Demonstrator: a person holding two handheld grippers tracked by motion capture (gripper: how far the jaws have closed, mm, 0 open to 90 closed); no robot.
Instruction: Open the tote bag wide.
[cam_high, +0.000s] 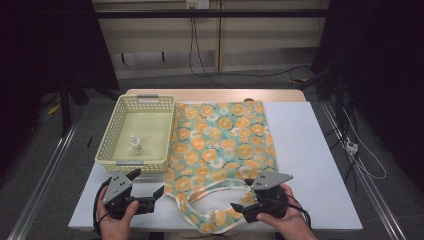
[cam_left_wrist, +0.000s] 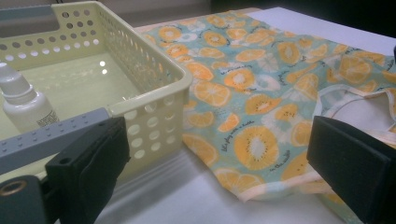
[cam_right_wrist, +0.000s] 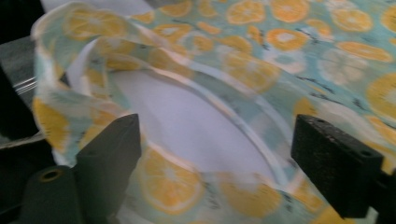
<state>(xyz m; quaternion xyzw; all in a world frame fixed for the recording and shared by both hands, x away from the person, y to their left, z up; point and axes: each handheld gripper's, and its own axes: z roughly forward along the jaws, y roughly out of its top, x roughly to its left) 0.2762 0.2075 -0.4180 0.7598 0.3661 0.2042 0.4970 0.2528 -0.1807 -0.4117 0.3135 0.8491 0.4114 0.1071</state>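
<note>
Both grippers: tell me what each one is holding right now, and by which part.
Nothing is held. The left gripper stands open beside the basket; the right gripper is open over the neckline strap of the orange-print garment, pads not pressing it.

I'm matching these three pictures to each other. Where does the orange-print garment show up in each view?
High view: the orange-print garment lies mid-table, right of the yellow basket.
Left gripper view: it spreads across the upper right, beside the basket's wall.
Right gripper view: it lies ahead of both jaws.
Shared landmark: its pale-trimmed neck opening.
</note>
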